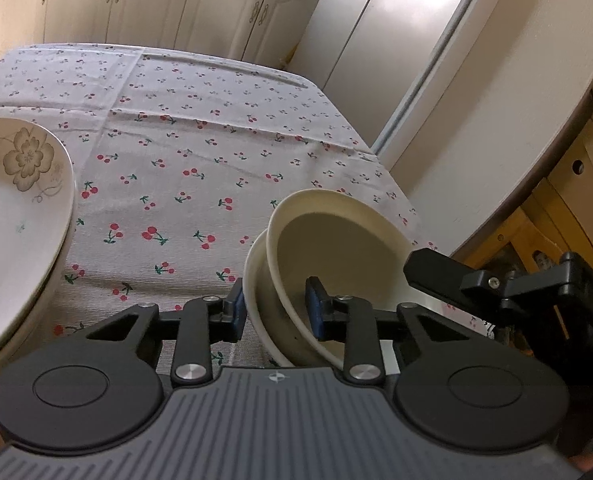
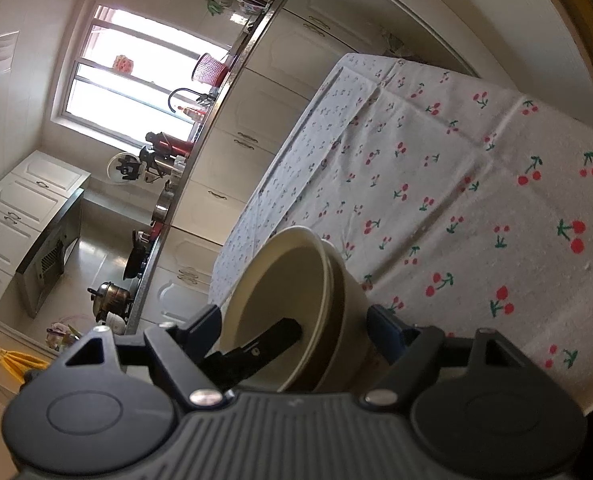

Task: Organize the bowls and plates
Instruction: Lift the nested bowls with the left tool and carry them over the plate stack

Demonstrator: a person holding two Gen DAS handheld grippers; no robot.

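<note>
Two cream bowls [image 1: 336, 248] are nested and tilted on edge above the cherry-print tablecloth [image 1: 200, 152]. My left gripper [image 1: 276, 312] straddles their near rims, one blue pad outside and one inside, shut on them. My right gripper [image 1: 432, 276] comes in from the right at the far rim. In the right wrist view the bowls [image 2: 296, 292] stand between my right gripper's [image 2: 296, 328] fingers, which do not clearly press them; the left gripper's finger [image 2: 268, 340] lies inside the bowl. A white flower-patterned plate [image 1: 16, 200] lies at the left.
The table's right edge runs close to a wall and a white fridge [image 1: 376, 40]. Cream cabinets [image 1: 136, 0] stand behind the table. A kitchen counter with pots [image 2: 112, 292] and a window [image 2: 136, 72] lie beyond the table's far side. Cardboard boxes [image 1: 592, 168] sit at right.
</note>
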